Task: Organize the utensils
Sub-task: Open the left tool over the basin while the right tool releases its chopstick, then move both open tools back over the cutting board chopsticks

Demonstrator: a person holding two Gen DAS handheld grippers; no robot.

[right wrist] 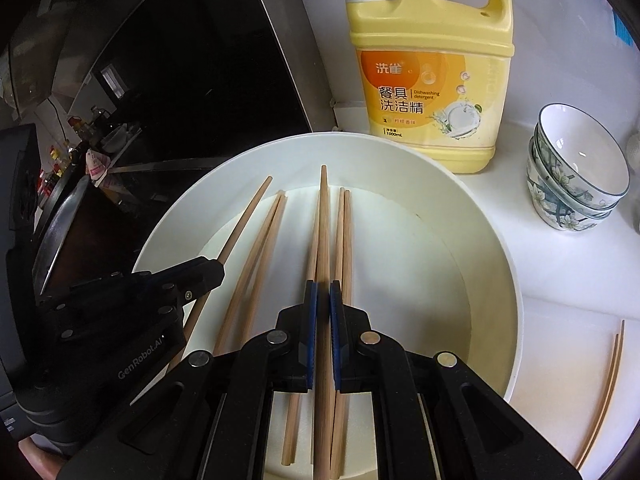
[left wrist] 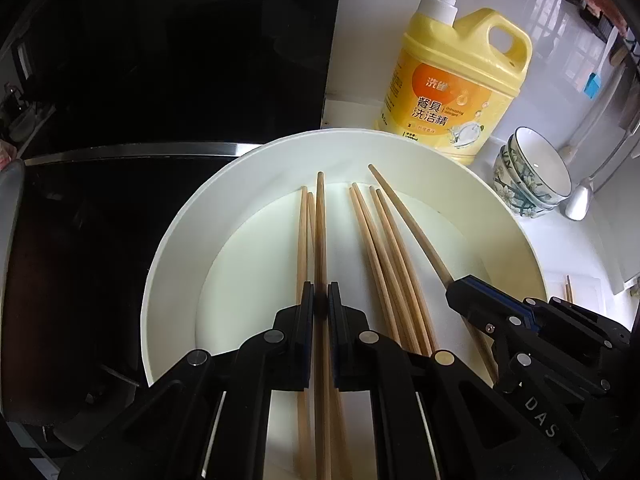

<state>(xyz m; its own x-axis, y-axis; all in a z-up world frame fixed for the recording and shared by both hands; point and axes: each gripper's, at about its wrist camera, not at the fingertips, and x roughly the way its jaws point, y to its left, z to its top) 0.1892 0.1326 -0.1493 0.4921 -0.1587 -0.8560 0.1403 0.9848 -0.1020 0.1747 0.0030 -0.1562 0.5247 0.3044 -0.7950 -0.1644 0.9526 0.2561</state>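
— Chopsticks (left wrist: 376,248) lie in the white bowl (left wrist: 500,216), about 6 loose ones. How far along is the sorting?

— Not far, it seems. The left gripper (left wrist: 320,296) is closed on 1 chopstick (left wrist: 321,216). The right gripper (right wrist: 323,294) is closed on another chopstick (right wrist: 323,208). Both sticks are over the bowl.

— Any done?

— Maybe 2 chopsticks on the counter (right wrist: 612,380), beside the bowl. The rest still need moving.
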